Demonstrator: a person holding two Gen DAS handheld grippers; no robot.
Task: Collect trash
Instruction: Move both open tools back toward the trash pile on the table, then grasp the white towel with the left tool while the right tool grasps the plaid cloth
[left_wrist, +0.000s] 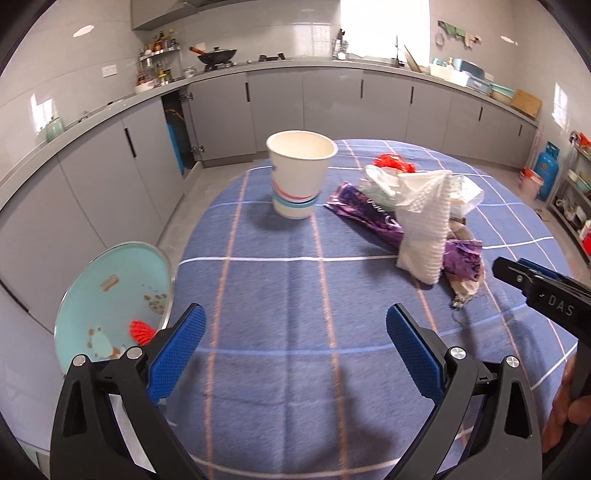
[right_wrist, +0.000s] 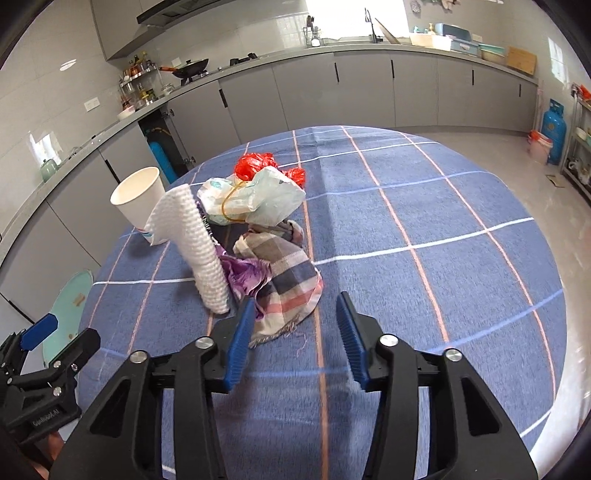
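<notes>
A heap of trash lies on the blue checked tablecloth (left_wrist: 277, 288): a white ribbed paper towel (left_wrist: 424, 229) (right_wrist: 203, 251), a purple wrapper (left_wrist: 365, 214) (right_wrist: 243, 273), a pale plastic bag (left_wrist: 384, 184) (right_wrist: 258, 199), red plastic (left_wrist: 393, 162) (right_wrist: 255, 162) and a plaid cloth (right_wrist: 288, 280). A white paper cup (left_wrist: 301, 173) (right_wrist: 138, 201) stands upright left of the heap. My left gripper (left_wrist: 297, 314) hangs open over bare cloth in front of the cup. My right gripper (right_wrist: 295, 301) is open, and the plaid cloth's frayed edge lies beside its left pad.
A teal round pan (left_wrist: 114, 295) (right_wrist: 70, 302) with crumbs and a red scrap (left_wrist: 142, 330) sits off the table's left edge. Grey kitchen cabinets (left_wrist: 332, 107) run behind the table. A blue gas cylinder (right_wrist: 554, 129) stands far right. A hand (left_wrist: 569, 406) shows at the right edge.
</notes>
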